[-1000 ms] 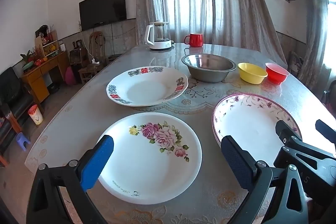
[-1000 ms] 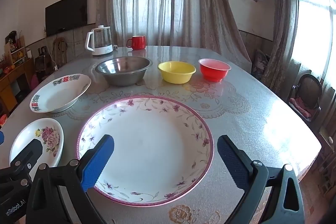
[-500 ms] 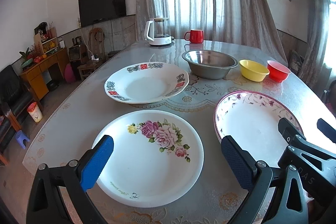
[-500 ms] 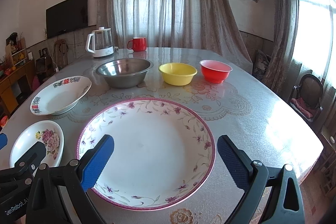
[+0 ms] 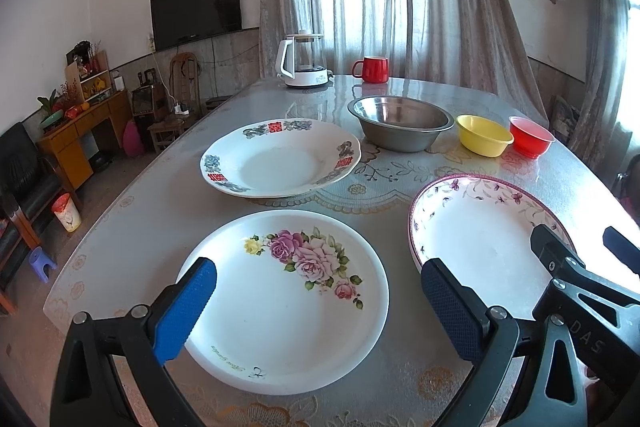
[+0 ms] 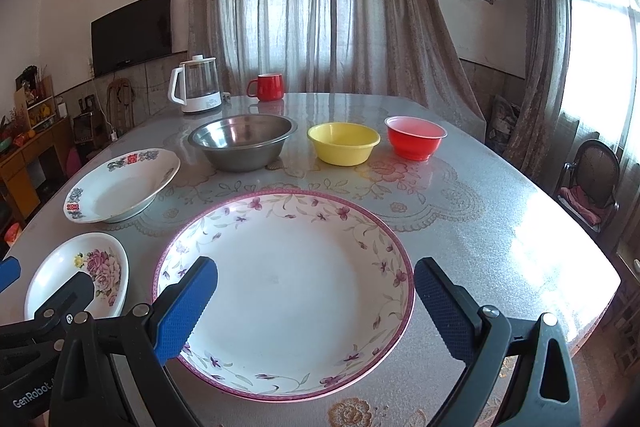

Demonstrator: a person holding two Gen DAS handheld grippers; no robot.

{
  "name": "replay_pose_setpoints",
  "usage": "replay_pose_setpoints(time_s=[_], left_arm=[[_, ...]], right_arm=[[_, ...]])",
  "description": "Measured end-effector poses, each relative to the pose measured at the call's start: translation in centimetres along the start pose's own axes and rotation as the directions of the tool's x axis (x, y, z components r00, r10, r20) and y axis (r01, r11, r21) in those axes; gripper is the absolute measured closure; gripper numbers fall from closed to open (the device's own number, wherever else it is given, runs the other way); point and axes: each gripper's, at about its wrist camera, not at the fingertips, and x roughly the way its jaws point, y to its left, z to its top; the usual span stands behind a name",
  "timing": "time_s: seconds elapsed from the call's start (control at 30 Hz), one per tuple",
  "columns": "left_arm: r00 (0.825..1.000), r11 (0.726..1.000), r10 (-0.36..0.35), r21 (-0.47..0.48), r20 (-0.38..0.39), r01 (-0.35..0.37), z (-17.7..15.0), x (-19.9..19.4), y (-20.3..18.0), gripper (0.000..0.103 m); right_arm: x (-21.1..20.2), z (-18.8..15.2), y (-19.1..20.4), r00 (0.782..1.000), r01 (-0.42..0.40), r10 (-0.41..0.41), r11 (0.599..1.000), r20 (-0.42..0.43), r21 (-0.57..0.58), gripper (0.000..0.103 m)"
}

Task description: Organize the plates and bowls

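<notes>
My left gripper [image 5: 320,311] is open above the near part of a white rose plate [image 5: 288,299], touching nothing. My right gripper [image 6: 316,307] is open over a large purple-rimmed floral plate [image 6: 288,287], empty too. Behind the rose plate sits a deep white plate with red and blue marks [image 5: 280,159]. A steel bowl [image 6: 244,141], a yellow bowl [image 6: 343,143] and a red bowl [image 6: 416,137] stand in a row further back. The purple-rimmed plate [image 5: 476,223] and the right gripper's body [image 5: 580,291] show at the right of the left wrist view.
A white kettle [image 5: 304,61] and a red mug [image 5: 372,69] stand at the far end of the table [image 6: 500,227]. Curtains hang behind. A chair [image 6: 588,187] sits off the right edge; cabinets and a stool [image 5: 40,261] lie left.
Both grippers have risen and tilted slightly, so the far end of the table sits a little lower in view. No plate or bowl has moved, and both grippers stay open.
</notes>
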Motion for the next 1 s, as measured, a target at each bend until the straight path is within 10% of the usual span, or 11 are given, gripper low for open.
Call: replay_pose_setpoints(time_s=[1.0], left_arm=[[1.0,1.0,-0.004,0.003,-0.002,0.004,0.03,-0.22,-0.13,0.0]], right_arm=[[-0.14,-0.08,-0.11,1.0,-0.01,0.01,1.0,0.004,0.007,0.002]])
